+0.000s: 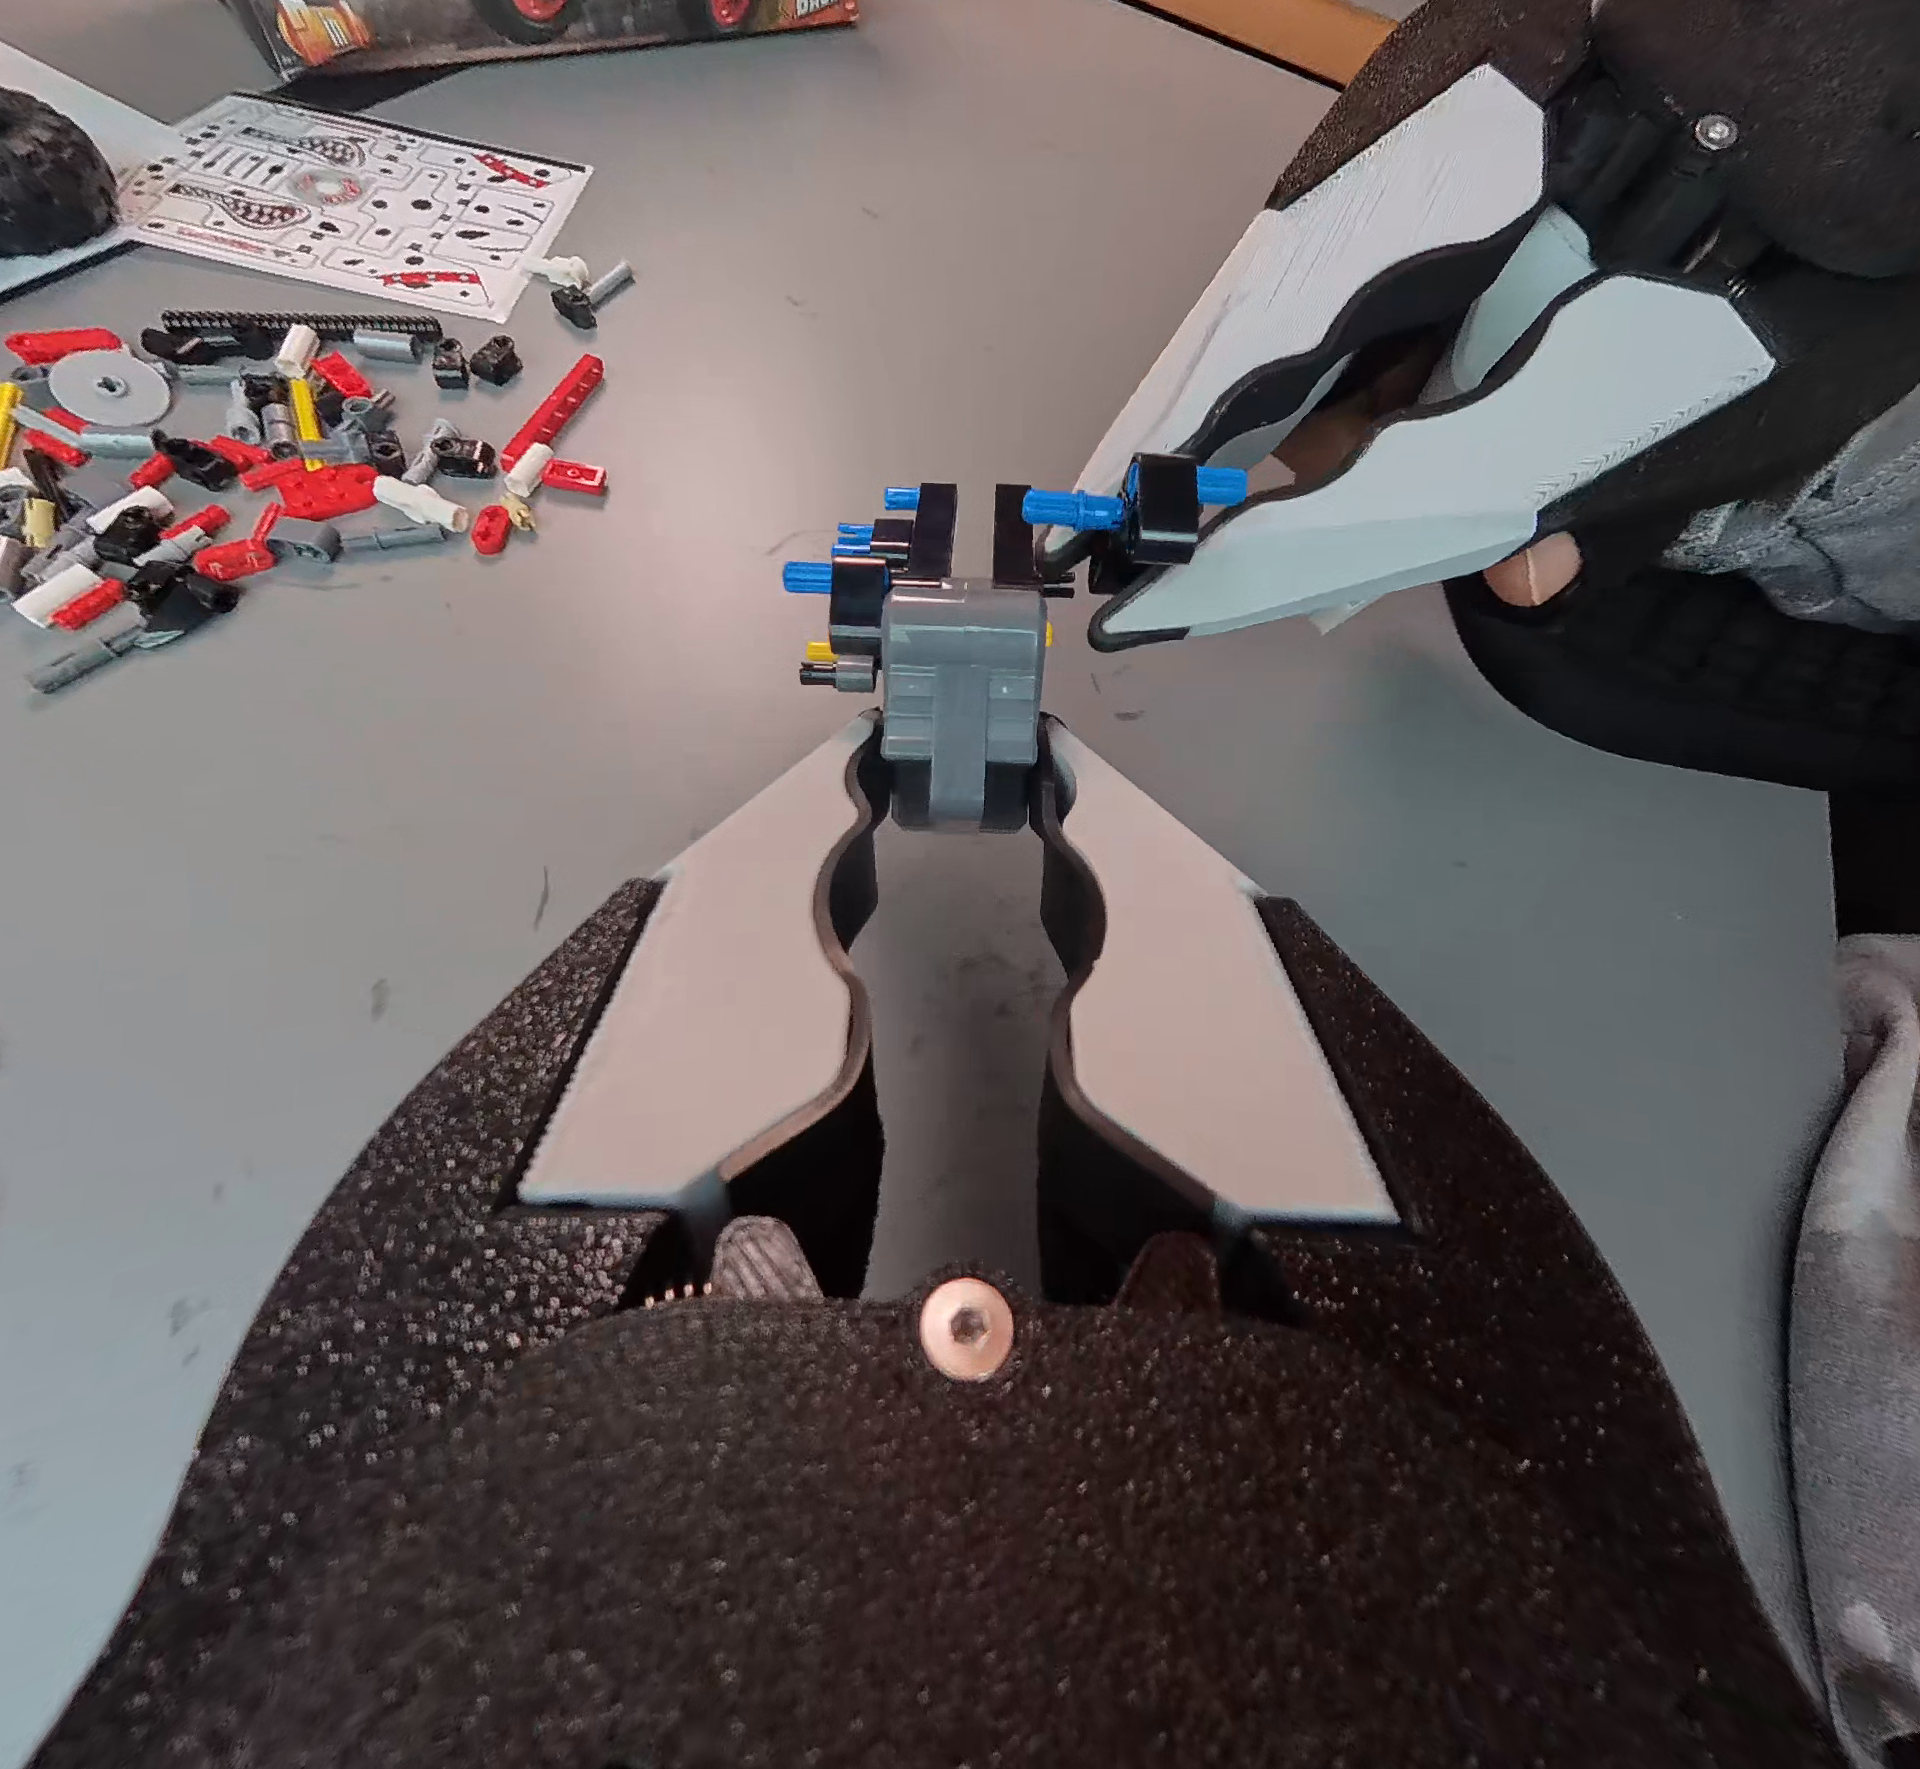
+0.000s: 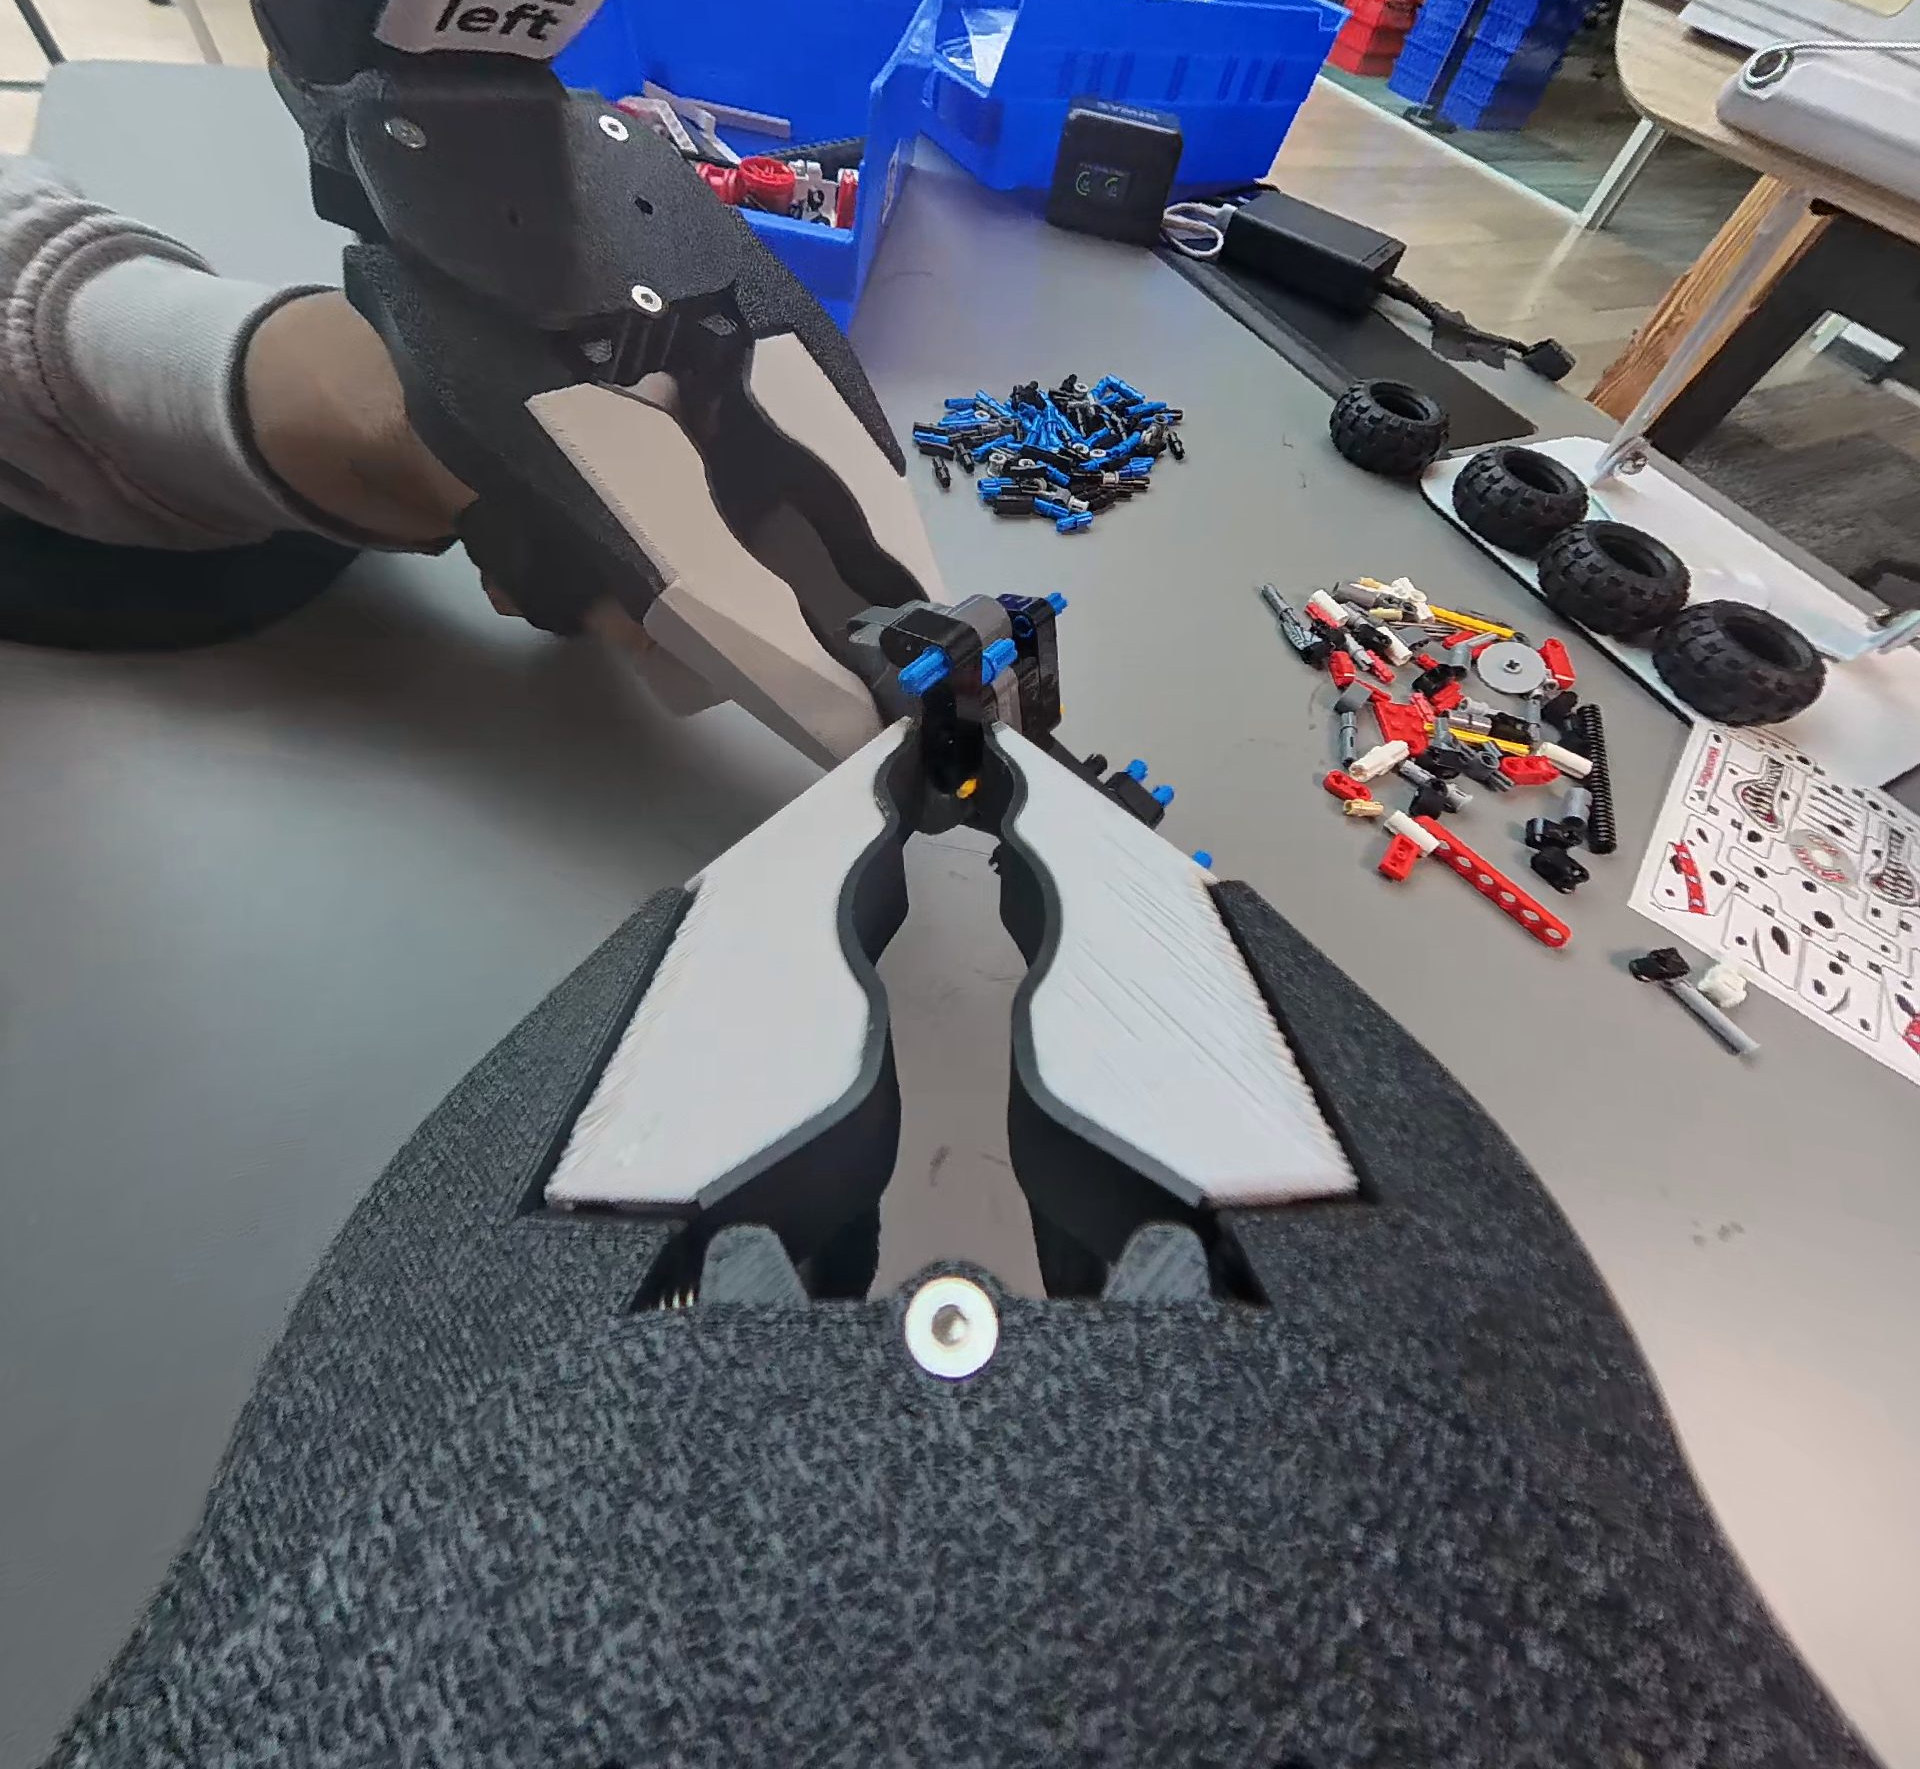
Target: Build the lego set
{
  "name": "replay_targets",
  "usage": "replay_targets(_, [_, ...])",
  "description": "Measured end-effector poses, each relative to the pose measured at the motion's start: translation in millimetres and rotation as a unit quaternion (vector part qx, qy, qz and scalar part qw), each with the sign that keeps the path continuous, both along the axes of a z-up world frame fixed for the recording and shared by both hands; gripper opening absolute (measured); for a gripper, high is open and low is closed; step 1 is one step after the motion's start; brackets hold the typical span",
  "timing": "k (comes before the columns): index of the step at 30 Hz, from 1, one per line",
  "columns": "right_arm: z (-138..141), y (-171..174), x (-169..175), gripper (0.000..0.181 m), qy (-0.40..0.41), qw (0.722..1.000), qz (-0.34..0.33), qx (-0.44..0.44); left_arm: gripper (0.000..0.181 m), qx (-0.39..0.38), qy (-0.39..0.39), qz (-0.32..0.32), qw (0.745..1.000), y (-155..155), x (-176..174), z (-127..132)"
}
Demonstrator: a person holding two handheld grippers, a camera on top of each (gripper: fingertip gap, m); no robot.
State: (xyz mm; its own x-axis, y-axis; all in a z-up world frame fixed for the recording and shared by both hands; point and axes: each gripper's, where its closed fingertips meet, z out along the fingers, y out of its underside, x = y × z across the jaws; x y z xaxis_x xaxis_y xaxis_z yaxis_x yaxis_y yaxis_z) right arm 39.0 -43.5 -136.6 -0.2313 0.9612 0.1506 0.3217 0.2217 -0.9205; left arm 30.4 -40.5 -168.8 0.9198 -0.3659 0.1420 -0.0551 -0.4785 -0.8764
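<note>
We hold the half-built lego assembly, a grey plastic motor block with black beams and blue pins [image 1: 961, 670], clamped in our left gripper [image 1: 961, 763], lifted above the grey tabletop [image 1: 935, 213]. Our right gripper [image 1: 1117, 566] is closed on a small black connector piece carrying a blue pin [image 1: 1153, 509], just right of the assembly's black beams and nearly touching them.

We judge both pieces light and rigid, hard smooth plastic that can slip or twist between the pads if pinched at a corner. The grey block's flat sides are the sound place to hold, and that is where the left fingertips sit. The connector is small, so the grip on its black body leaves little margin; pushing on the pin itself would likely tilt it.

In the left wrist view the assembly's long axis runs away from the left gripper, beams at the far end, with its blue pins pointing out to the left. The connector's pin lies crosswise, its tip aimed toward the assembly's right beam.

Left of the assembly, well apart, lies a pile of loose red, black and grey pieces [image 1: 260, 462].
</note>
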Motion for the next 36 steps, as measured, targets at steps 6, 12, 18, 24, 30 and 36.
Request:
replay_targets(6, [-14.6, -10.5, 2.8, 0.01, -0.037, 0.999, 0.028, 0.004, 0.026, -0.082, -0.083, 0.02, 0.993, -0.8, -4.4, -17.9])
replay_targets(12, [-35.0, -4.1, 8.1, 0.01, -0.094, 0.995, 0.029, -0.017, 0.035, -0.172, -0.171, 0.02, 0.97, -12.0, -5.9, -32.7])
replay_targets(18, [-33.9, 2.7, 13.2, 0.01, -0.099, 0.993, 0.031, -0.05, 0.051, -0.212, -0.181, 0.007, 0.961, -27.1, -15.3, -34.5])
replay_targets(24, [-34.9, -0.2, 14.0, 0.01, -0.097, 0.993, 0.045, -0.051, 0.047, -0.179, -0.161, -0.013, 0.97, -28.2, -24.0, -23.1])
replay_targets(30, [-33.1, -7.3, 16.8, 0.01, -0.097, 0.992, 0.065, -0.05, 0.027, -0.213, -0.308, -0.037, 0.927, -23.3, -5.1, -18.0])
replay_targets(36, [-21.5, -18.9, 34.1, 0.01, -0.112, 0.984, 0.114, -0.073, 0.025, -0.278, -0.476, -0.053, 0.833, -40.2, 19.1, -16.9])
